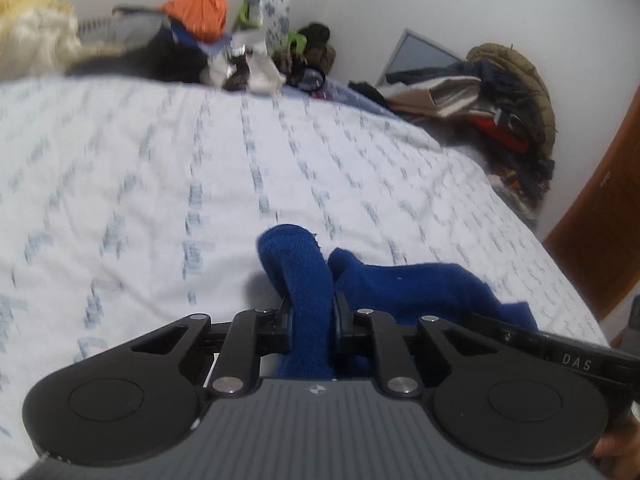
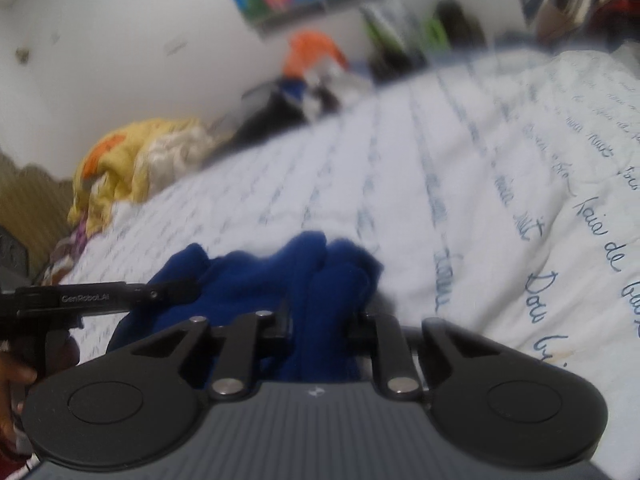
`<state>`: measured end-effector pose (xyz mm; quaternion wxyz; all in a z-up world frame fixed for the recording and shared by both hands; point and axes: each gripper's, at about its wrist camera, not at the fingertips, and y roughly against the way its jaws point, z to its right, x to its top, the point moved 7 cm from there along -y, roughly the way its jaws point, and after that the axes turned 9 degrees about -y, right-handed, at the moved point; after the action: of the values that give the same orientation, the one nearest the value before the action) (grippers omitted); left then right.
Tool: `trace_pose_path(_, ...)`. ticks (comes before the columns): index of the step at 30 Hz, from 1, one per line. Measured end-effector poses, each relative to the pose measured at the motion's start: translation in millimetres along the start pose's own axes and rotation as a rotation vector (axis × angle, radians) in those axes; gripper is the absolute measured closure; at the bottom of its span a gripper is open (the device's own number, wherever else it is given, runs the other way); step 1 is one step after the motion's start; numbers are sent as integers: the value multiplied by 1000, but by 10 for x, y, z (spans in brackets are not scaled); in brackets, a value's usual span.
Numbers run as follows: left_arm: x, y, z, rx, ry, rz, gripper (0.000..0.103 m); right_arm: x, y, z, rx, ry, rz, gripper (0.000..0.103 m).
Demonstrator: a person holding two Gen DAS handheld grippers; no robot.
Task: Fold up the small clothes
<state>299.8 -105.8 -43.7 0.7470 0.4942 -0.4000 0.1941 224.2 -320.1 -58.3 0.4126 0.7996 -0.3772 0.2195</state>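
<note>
Here both grippers are clamped on one blue knitted garment low over the bed's white sheet printed with blue script. The left gripper pinches a rolled fold of it; the right gripper squeezes a bunched part. Mixed clothes lie piled by the far wall.

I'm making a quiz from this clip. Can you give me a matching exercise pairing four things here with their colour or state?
Things:
1. left tongs
2. bedsheet
3. bundle at the far wall
4. crumpled cloth at the bed's corner

States:
A. yellow
B. white with blue script
C. shut on the blue sock
D. orange

Pairs: 1-C, 2-B, 3-D, 4-A
</note>
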Motion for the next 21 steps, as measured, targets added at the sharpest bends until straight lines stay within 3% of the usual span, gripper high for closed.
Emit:
trace_pose_path(2,47,-60,51,74,-82,-6,83,27,-96,13,-19,-18,-8,83)
trace_pose_path(4,16,-116,98,174,-170,-43,74,10,-180,36,-73,-7,-47,77)
trace_pose_path(5,2,-73,110,224,-198,-32,74,6,-167,38,-99,6,-50,66)
trace_pose_path(6,-9,3,119,253,-211,-10,64,11,-105,33,-123,24,-32,53)
trace_pose_path(7,-19,94,118,272,-211,10,39,16,-6,30,-147,44,-3,46)
trace_pose_path(8,-31,201,117,282,-209,34,27,24,116,26,-171,65,29,33)
trace_pose_path(9,-49,327,119,296,-207,66,16,19,250,19,-189,87,56,31)
trace_pose_path(11,-117,585,159,322,-222,113,14,-49,508,10,-206,109,78,31)
trace_pose_path(17,-640,991,375,381,-232,62,5,-610,929,-133,-163,126,24,31)
trace_pose_path(21,-920,951,409,428,-265,3,5,-893,781,-48,-325,198,-19,26)
